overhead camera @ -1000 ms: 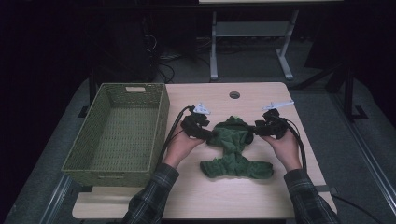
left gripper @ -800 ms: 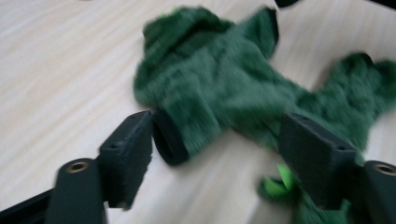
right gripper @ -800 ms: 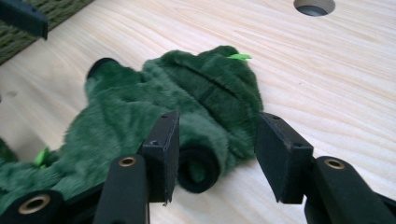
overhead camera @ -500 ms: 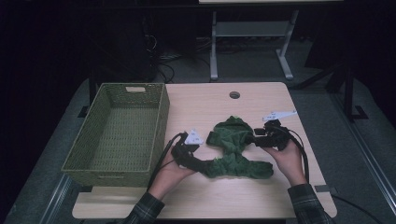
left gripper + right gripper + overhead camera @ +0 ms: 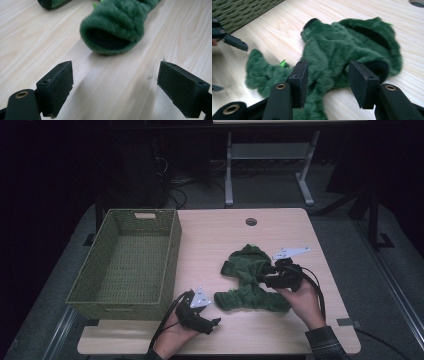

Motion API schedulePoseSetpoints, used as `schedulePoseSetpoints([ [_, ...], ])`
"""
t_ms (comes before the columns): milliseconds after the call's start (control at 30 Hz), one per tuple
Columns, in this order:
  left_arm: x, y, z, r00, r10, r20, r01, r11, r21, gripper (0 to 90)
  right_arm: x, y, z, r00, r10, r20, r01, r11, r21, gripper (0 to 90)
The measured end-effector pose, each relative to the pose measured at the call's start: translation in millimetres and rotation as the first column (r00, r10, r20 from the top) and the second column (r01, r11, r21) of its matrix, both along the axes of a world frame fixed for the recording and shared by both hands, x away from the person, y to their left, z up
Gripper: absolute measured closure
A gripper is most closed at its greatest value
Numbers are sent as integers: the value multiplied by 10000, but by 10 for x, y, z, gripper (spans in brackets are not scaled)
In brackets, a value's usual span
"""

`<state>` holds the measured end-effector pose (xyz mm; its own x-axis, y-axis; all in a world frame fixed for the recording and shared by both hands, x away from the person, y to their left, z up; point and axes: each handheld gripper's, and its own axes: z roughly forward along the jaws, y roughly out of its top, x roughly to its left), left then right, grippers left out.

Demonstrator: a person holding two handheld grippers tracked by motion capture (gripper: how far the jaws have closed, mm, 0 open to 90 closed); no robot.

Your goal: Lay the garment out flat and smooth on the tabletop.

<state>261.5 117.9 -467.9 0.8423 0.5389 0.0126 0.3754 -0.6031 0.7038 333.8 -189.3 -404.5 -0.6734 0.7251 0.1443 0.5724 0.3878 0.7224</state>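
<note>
A fuzzy green garment (image 5: 247,282) with black lining lies crumpled on the wooden table (image 5: 215,240). My left gripper (image 5: 207,315) sits near the table's front edge, left of the garment and apart from it. Its jaws have just been opening and stand wide with nothing between them (image 5: 115,85); a green cuff end (image 5: 113,32) lies ahead. My right gripper (image 5: 267,276) lies at the garment's right side. Its jaws (image 5: 328,80) have just been closing and straddle a fold of the green fur (image 5: 329,55) without visibly squeezing it.
A woven green basket (image 5: 172,250) stands empty on the table's left side, and its weave (image 5: 242,10) shows in the right gripper view. A round cable hole (image 5: 251,221) sits near the far edge. Dark floor and a metal frame (image 5: 230,165) lie beyond the table.
My left gripper has let go of the garment's left side and drawn back toward the front edge, its jaws opening. The right gripper has shifted slightly nearer along the garment's right side.
</note>
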Motion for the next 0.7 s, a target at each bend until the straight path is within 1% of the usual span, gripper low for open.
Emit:
schedulePoseSetpoints([
  [33,-12,7,-10,10000,65,-27,-65,10000,-14,127,-18,18,3,9999,132,58,-132,9999,-92,521],
  [67,-16,21,-19,10000,82,-7,-82,10000,30,127,-40,42,8,9998,190,6,-190,9998,-63,523],
  [167,-24,57,-50,9998,181,-109,-180,9998,100,127,-102,100,25,9990,436,54,-436,9990,10,539],
  [200,-26,72,-62,9998,160,-97,-159,9999,55,128,-117,114,27,9987,491,108,-491,9988,29,544],
  [267,-33,76,-64,9999,116,-62,-116,9999,22,130,-165,164,15,9982,593,38,-594,9982,108,554],
  [367,-37,91,-77,10000,80,-54,-81,9999,-109,131,-228,238,-34,9964,851,-48,-851,9964,27,565],
  [433,-51,102,-94,10000,51,49,-50,9996,-266,130,-271,280,-54,9952,970,-84,-969,9952,107,582],
  [533,-59,108,-92,10000,34,48,-33,9997,-225,131,-333,345,-77,9913,1311,-132,-1307,9909,326,614],
  [633,-58,112,-91,10000,35,42,-34,9998,-217,133,-386,423,-70,9868,1612,-155,-1603,9860,464,646],
  [667,-59,111,-91,10000,48,34,-47,9997,-234,133,-400,450,-66,9852,1713,-95,-1706,9841,504,664],
  [700,-60,111,-92,10000,54,34,-53,9997,-244,133,-420,482,-56,9848,1735,-109,-1726,9833,572,681],
])
